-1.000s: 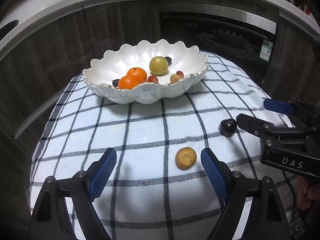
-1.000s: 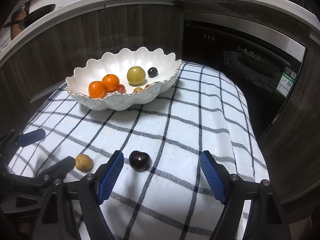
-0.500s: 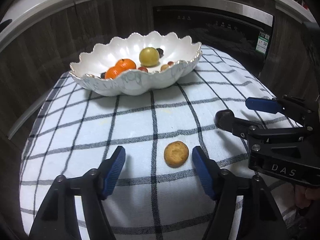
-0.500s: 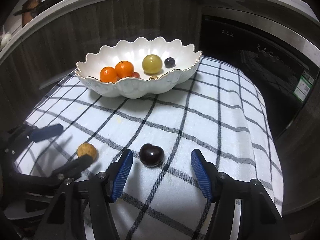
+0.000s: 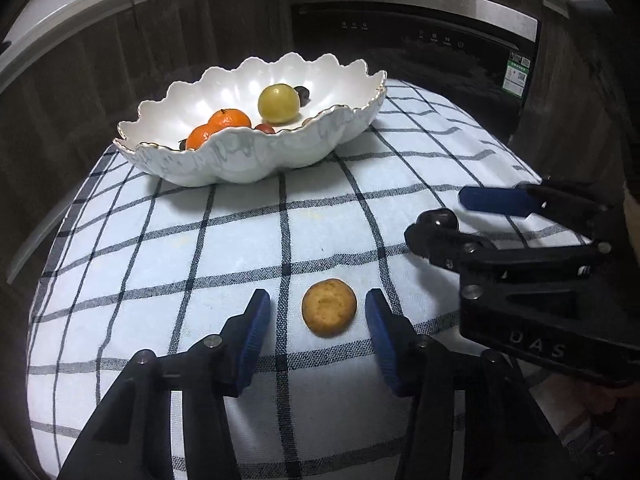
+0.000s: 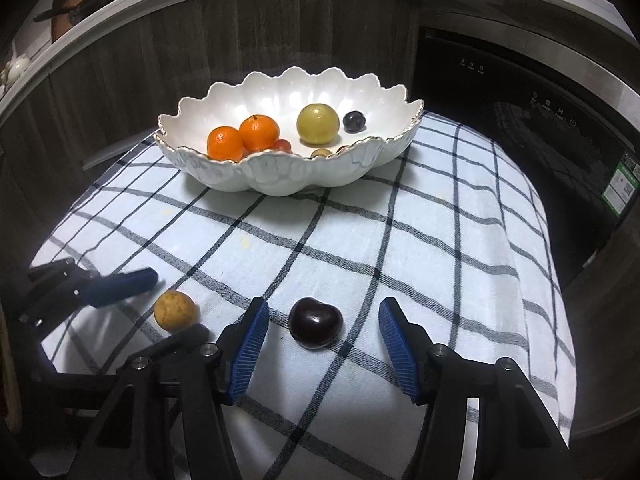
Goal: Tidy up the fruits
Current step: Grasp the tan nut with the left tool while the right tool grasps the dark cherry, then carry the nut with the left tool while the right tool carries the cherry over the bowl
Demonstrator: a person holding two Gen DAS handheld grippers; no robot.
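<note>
Closing around two loose fruits at the near edge of the table, both tools were aimed down at the checked cloth [image 5: 240, 240]. The left tool [image 5: 318, 312] had the tan fruit [image 5: 329, 307] between its jaws, nearer the right pad, with a clear gap on each side, so nothing was gripped yet. Just beside it, the right tool [image 6: 320, 320] straddled the dark plum [image 6: 315, 322] likewise, pads not touching, the plum nearer the left pad. Each fruit lay straight ahead of its own tool, roundish, with no long axis to align to. Toward the far edge stood the scalloped white bowl [image 6: 280, 176], already holding two oranges [image 6: 242, 138], a yellow-green fruit [image 6: 316, 124] and smaller ones; both grasped fruits likely belonged there.
</note>
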